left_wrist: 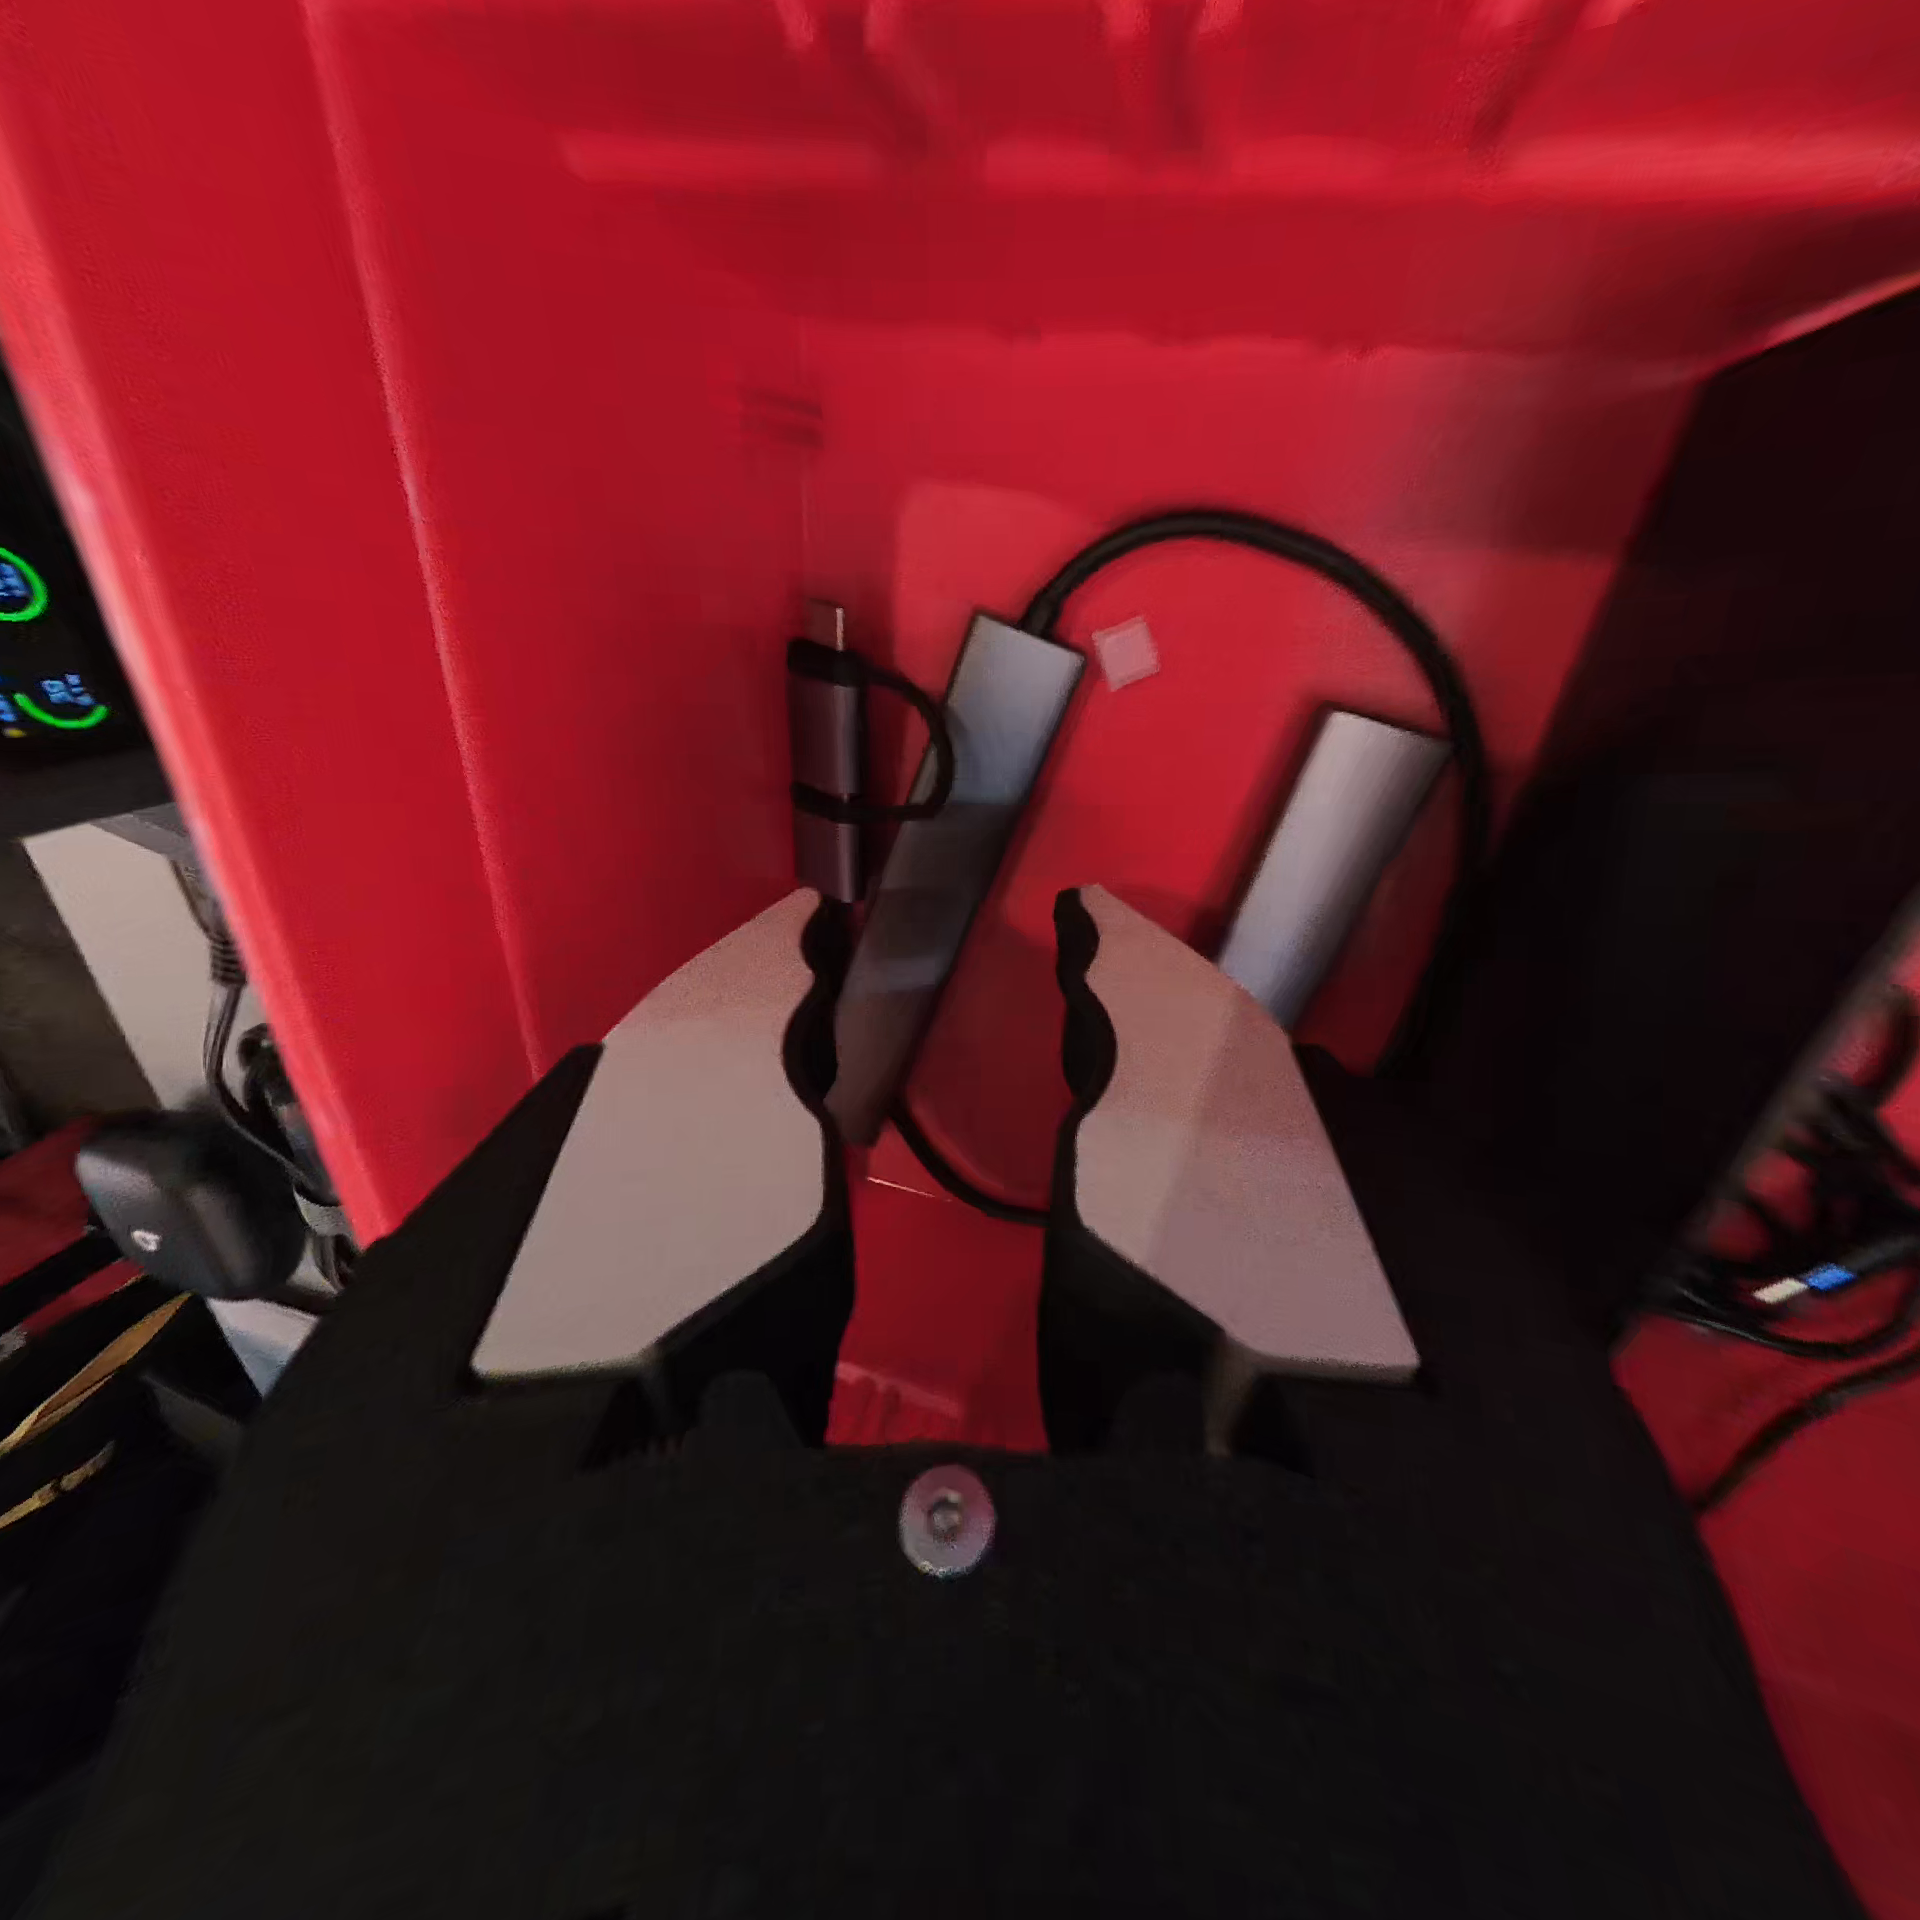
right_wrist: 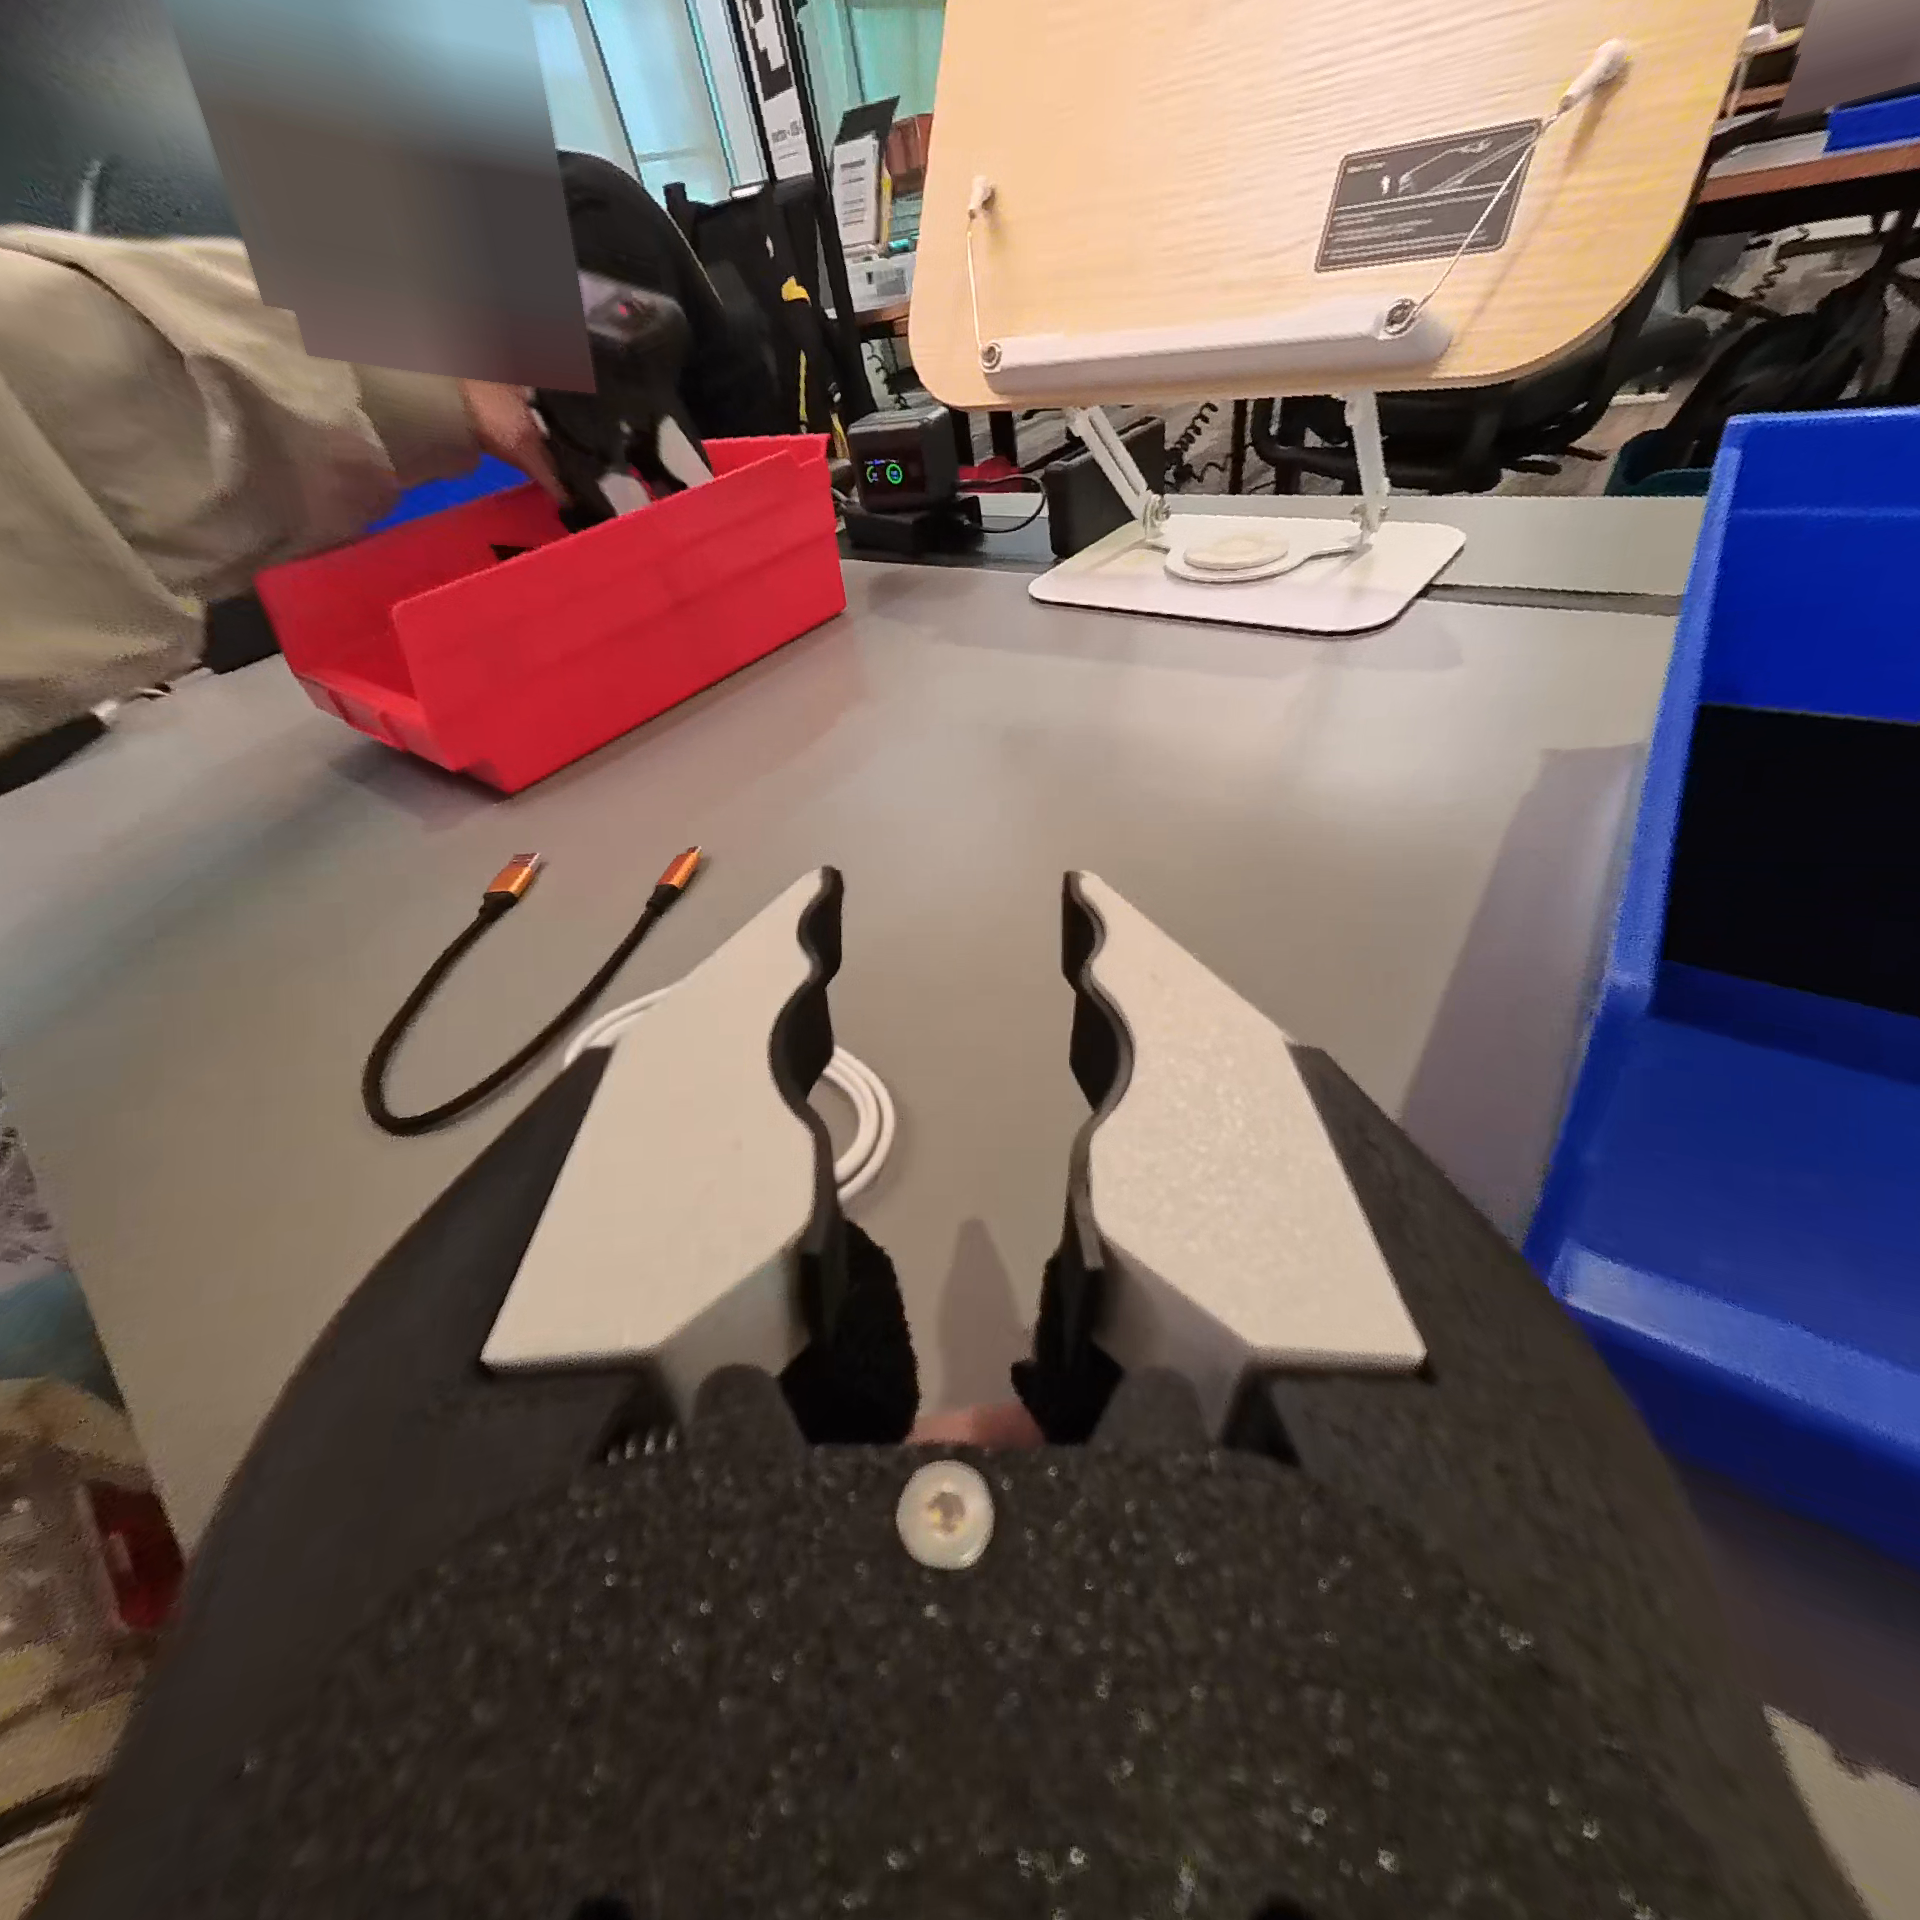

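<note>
Left tool (left_wrist: 940, 935) first: spread wide, holding nothing, dipped into the red bin (left_wrist: 623, 416). One grey hub (left_wrist: 956, 862) lies between its tips by the bin's left wall, cable (left_wrist: 1351, 582) looping to another hub (left_wrist: 1330, 852).

Right tool (right_wrist: 951, 914), also spread and empty, hovers over the counter (right_wrist: 1143, 779) above a white cable (right_wrist: 868, 1122); black cable (right_wrist: 499, 997) beside it, blue bin (right_wrist: 1766, 1039) at the right edge.

Red bin (left_wrist: 644, 436) walls are crowding the left gripper (left_wrist: 940, 904) — grey hubs (left_wrist: 971, 821) lying ahead; bare worktop (right_wrist: 1195, 748) is lying open before the right gripper (right_wrist: 951, 883) — blue bin (right_wrist: 1787, 935) flanking.
</note>
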Available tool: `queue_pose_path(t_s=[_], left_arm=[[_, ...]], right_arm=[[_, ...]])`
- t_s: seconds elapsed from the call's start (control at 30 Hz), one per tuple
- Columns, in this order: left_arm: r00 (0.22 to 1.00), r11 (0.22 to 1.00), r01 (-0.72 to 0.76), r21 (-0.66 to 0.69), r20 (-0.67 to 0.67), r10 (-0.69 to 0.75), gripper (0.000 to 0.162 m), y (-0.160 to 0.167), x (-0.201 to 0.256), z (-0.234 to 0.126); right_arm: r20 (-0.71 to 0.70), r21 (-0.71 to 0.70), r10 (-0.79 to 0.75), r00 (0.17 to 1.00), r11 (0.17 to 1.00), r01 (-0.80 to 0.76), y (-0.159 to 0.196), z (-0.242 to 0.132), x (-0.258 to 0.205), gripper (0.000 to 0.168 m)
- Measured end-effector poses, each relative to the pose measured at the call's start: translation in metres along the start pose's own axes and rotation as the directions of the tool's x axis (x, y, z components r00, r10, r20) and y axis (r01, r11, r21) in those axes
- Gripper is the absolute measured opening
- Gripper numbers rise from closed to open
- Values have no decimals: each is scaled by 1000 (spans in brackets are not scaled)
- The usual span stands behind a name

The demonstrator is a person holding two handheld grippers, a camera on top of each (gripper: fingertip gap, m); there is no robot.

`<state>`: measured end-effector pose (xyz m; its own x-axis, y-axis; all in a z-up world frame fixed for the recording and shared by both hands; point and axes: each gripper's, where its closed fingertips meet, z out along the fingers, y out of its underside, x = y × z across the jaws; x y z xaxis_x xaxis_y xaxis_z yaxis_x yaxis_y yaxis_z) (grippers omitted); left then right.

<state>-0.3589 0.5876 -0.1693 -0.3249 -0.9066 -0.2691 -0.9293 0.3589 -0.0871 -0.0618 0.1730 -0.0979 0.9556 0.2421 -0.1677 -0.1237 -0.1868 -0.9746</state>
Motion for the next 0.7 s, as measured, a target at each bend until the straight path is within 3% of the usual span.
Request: queue_pose_path(t_s=[0.13, 0.43, 0.6, 0.7], left_arm=[[999, 995, -38, -95, 0, 38, 33, 13, -3, 18], [981, 982, -90, -169, 157, 117, 23, 14, -6, 10], [861, 981, -124, -149, 475, 181, 23, -4, -13, -62], [700, 978, -145, -149, 683, 208, 23, -23, -9, -126]], right_arm=[[49, 20, 39, 998, 999, -41, -3, 1, -3, 41], [112, 9, 47, 993, 999, -48, -1, 2, -15, 41], [176, 53, 43, 984, 997, -53, -11, -3, -32, 41], [201, 47, 37, 979, 998, -48, -15, -1, -40, 42]])
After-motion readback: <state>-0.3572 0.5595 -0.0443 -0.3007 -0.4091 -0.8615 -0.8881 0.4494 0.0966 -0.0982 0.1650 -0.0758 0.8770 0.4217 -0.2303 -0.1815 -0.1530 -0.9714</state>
